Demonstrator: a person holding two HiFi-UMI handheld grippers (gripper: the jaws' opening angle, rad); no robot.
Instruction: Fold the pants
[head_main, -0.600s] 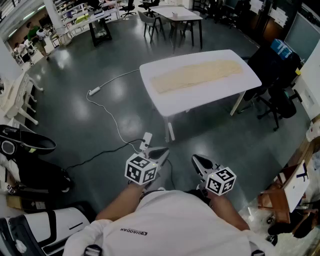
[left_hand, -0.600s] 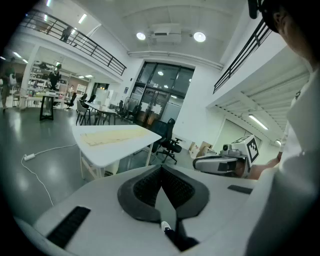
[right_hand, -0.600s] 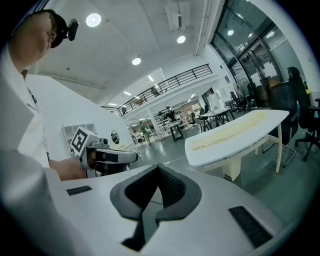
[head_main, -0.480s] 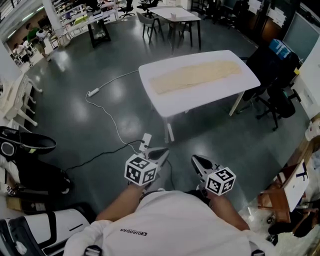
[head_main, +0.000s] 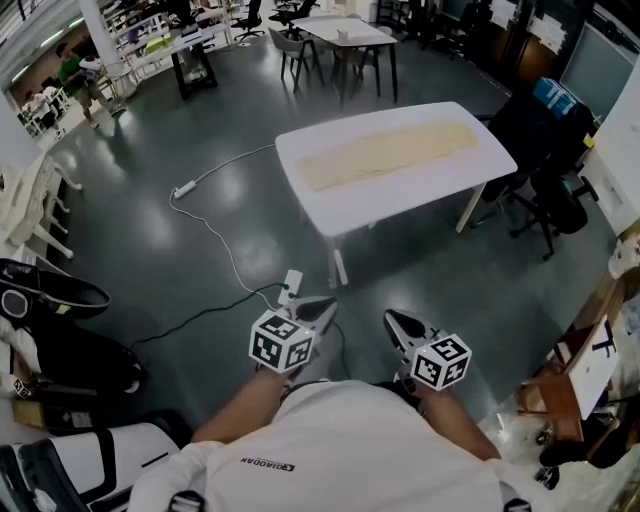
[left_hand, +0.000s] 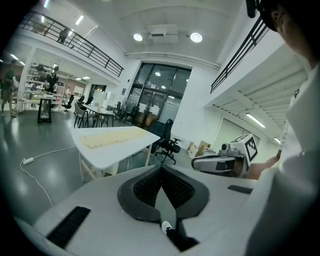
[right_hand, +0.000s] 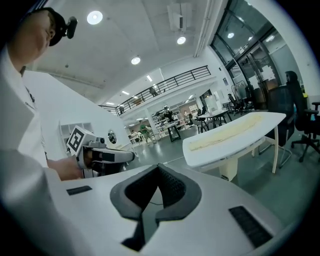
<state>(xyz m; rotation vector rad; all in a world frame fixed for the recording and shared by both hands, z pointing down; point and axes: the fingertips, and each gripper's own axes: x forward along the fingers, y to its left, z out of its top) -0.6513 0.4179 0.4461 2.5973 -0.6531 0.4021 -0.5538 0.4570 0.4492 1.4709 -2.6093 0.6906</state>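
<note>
Beige pants (head_main: 390, 152) lie spread flat along a white table (head_main: 400, 200) across the room. Both grippers are held close to the person's body, well short of the table. The left gripper (head_main: 325, 305) is shut with nothing in it, and the right gripper (head_main: 392, 320) beside it is shut and empty too. In the left gripper view the jaws (left_hand: 161, 170) meet, with the pants (left_hand: 112, 137) far ahead to the left. In the right gripper view the jaws (right_hand: 159, 167) touch at the tips, and the pants (right_hand: 235, 129) lie ahead to the right.
A white cable with a power strip (head_main: 185, 186) runs over the grey floor between me and the table. Black office chairs (head_main: 545, 190) stand right of the table. More tables and chairs (head_main: 345, 35) stand behind. Bags (head_main: 60, 290) lie at the left.
The head view has drifted slightly, so the table sits a touch further left in the picture. Both grippers keep their places and stay shut.
</note>
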